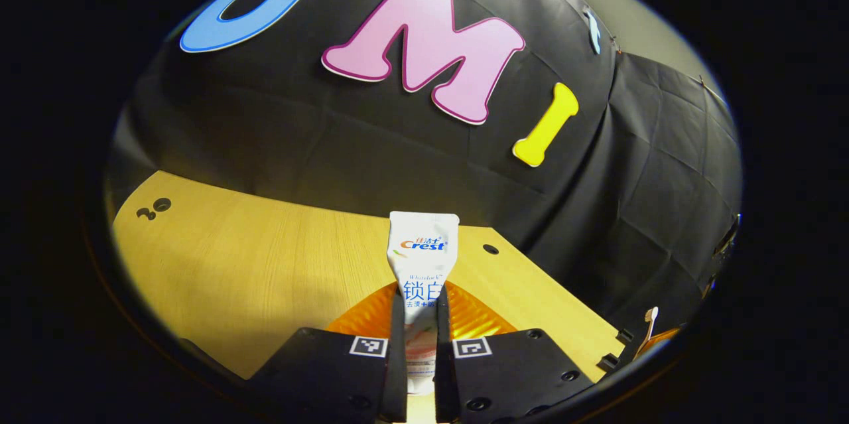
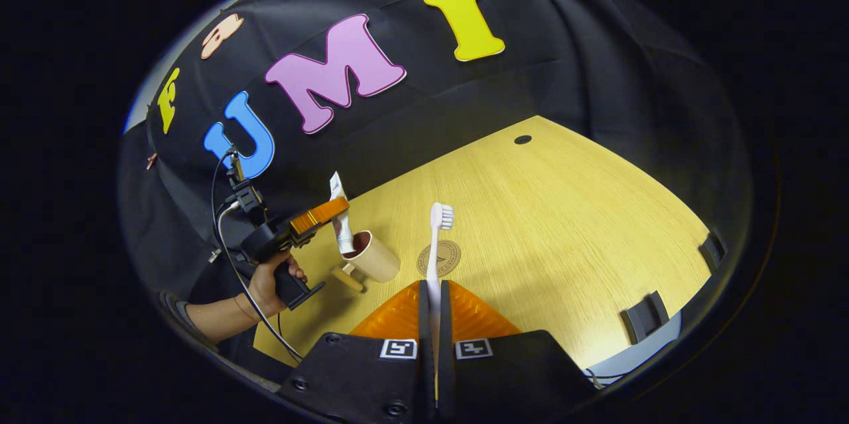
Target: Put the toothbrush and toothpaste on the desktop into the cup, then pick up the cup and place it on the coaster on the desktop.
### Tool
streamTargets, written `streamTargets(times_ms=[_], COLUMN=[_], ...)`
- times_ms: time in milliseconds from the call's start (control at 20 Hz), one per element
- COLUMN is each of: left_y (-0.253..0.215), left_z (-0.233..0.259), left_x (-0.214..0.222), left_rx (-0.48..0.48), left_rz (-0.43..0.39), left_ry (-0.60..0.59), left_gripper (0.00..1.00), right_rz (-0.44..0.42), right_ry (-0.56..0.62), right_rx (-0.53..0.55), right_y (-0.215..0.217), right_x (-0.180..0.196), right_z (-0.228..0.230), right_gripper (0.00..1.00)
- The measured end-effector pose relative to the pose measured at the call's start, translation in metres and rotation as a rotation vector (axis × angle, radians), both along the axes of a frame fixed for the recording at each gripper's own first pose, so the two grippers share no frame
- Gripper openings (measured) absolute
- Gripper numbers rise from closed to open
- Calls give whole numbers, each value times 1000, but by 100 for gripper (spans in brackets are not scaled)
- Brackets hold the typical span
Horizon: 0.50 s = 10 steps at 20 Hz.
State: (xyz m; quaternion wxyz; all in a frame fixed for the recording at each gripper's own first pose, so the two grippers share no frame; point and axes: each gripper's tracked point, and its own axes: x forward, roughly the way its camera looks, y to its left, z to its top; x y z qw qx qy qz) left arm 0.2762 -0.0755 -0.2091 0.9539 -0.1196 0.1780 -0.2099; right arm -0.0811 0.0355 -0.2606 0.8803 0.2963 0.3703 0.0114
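Observation:
My left gripper [image 1: 420, 308] is shut on a white toothpaste tube [image 1: 422, 251], which stands upright between the fingers above the wooden desktop [image 1: 252, 258]. In the right gripper view that same left gripper [image 2: 335, 208], held by a hand [image 2: 265, 284], keeps the toothpaste tube [image 2: 341, 225] tilted with its lower end in the mouth of the beige cup [image 2: 375, 257]. The cup has a wooden handle and stands on the desktop. My right gripper [image 2: 433, 298] is shut on a white toothbrush [image 2: 438, 235], head up. A round brown coaster [image 2: 448, 257] lies just right of the cup.
The desktop [image 2: 564, 225] has small round holes [image 2: 522, 139] near its far edge and black clips [image 2: 640, 318] along its right edge. A black cable [image 2: 229, 258] hangs from the far gripper. Black cloth walls close off the back.

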Motion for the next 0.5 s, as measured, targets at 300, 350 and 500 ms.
streamTargets(times_ms=[300, 350, 500], left_y=[-4, -4, -5], left_z=[-6, -7, -14], left_x=[-5, -6, -12], left_rx=[24, 38, 77], left_rz=[-17, -17, -35], left_ry=[13, 15, 27], left_gripper=[27, 27, 30], right_rz=[-41, -46, -55], right_ry=[3, 2, -5], right_rx=[4, 3, 3], right_y=[-5, -4, 0], right_x=[1, 0, 0], right_z=[-4, -3, -1], right_gripper=[6, 6, 6])
